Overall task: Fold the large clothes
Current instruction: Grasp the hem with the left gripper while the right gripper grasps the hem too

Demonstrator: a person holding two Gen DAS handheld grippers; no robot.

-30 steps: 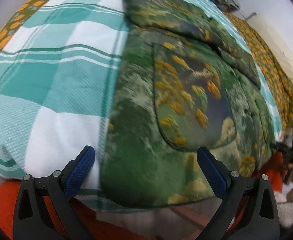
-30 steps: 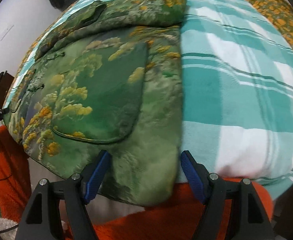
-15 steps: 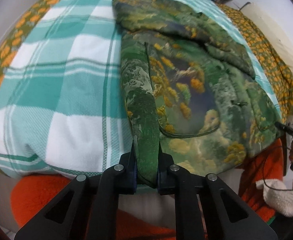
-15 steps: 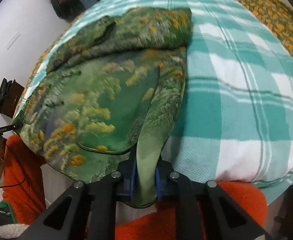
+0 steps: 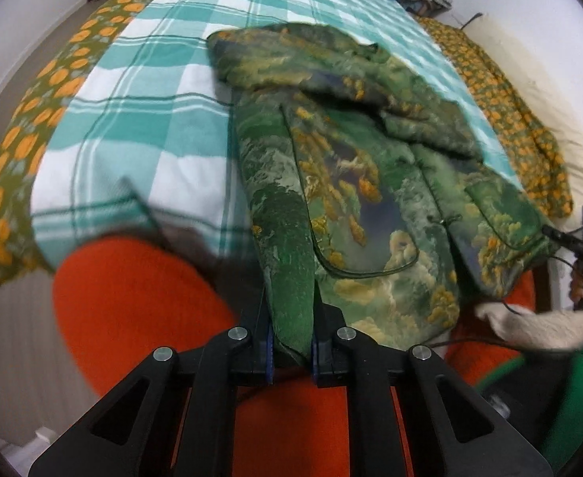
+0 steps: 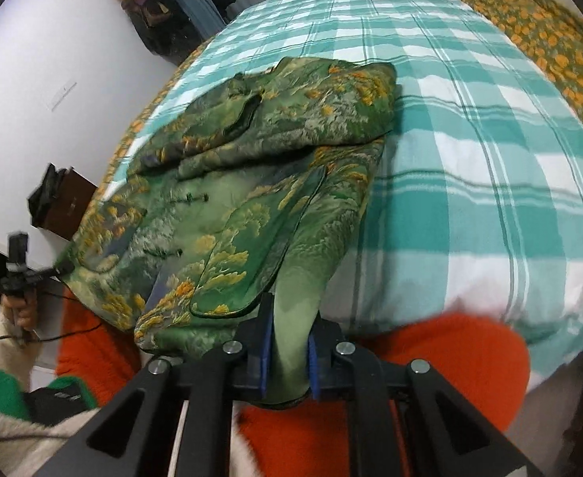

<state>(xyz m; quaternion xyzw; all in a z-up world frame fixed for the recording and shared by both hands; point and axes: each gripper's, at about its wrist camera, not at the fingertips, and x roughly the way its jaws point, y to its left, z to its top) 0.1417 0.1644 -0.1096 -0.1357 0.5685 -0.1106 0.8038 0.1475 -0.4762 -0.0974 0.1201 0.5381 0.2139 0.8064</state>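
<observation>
It was a bedroom in a home. A bed point(image 6: 470, 206) filled the room, spread with a teal-and-white checked blanket point(image 5: 140, 127) over an orange-flowered sheet point(image 5: 53, 79). Clothes point(image 6: 148, 4) hung against the plain white wall point(image 6: 53, 59) behind.

Teal checked blanket point(image 5: 140, 127) (orange-flowered sheet point(image 5: 33, 119) beneath)

Two wrist fisheyes, steeply downward, close over the near bed point(image 5: 164, 127) edge; shared jacket point(image 5: 363, 183).

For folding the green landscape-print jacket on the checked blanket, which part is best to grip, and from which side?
Grip the green landscape-print jacket at its two bottom hem corners, coming from the near bed edge: the hem lies there flat and thin, while the far end is bulky with folded sleeves.
</observation>
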